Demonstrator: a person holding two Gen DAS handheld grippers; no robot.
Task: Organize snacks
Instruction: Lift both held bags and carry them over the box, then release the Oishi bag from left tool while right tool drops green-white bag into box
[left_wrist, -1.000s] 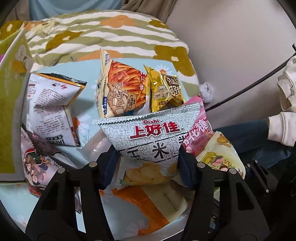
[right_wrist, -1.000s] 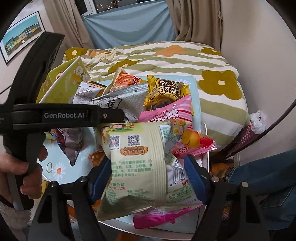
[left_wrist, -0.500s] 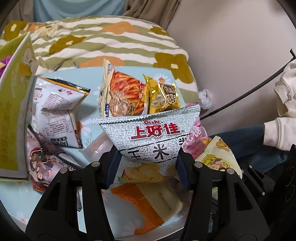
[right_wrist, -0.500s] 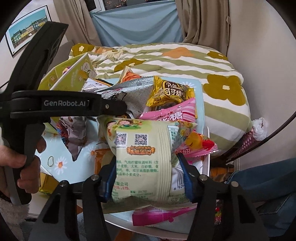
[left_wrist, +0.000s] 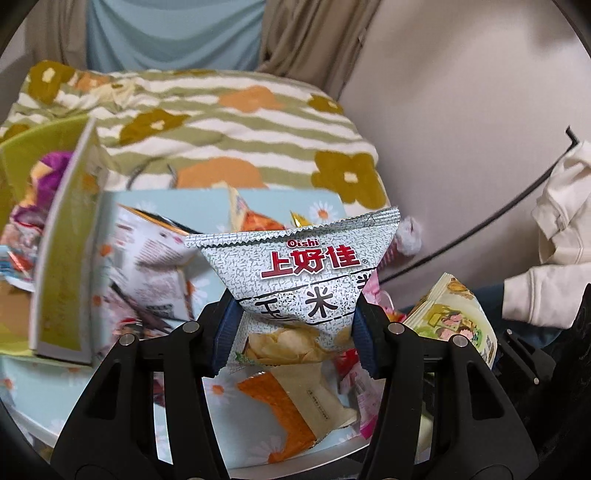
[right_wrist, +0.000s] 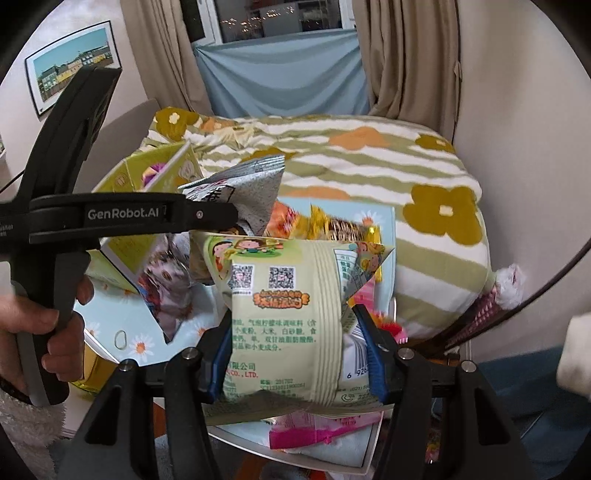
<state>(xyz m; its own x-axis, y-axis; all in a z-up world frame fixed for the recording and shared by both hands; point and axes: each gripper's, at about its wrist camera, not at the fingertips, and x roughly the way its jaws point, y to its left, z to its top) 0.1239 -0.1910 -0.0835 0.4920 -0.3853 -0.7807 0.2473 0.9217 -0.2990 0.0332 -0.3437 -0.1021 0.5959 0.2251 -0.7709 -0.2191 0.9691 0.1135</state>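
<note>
Left gripper (left_wrist: 295, 332) clamped on grey Oishi bag (left_wrist: 306, 273) — held above table (left_wrist: 258, 450). Right gripper (right_wrist: 295, 354) clamped on pale-green snack bag (right_wrist: 288, 317) — above table's near edge.

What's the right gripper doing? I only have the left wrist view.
Observer: The right gripper is shut on a pale green snack pack, printed back and QR codes facing the camera; its jaws have just been closing on it.
Operator: Anything under that pack?
Observer: A pink packet lies below it at the tray's near edge.
Operator: Can you see my left gripper from there?
Observer: Yes, side-on. A hand is wrapped round the handle of the left gripper, and its silver Oishi bag pokes up behind the green pack.
</note>
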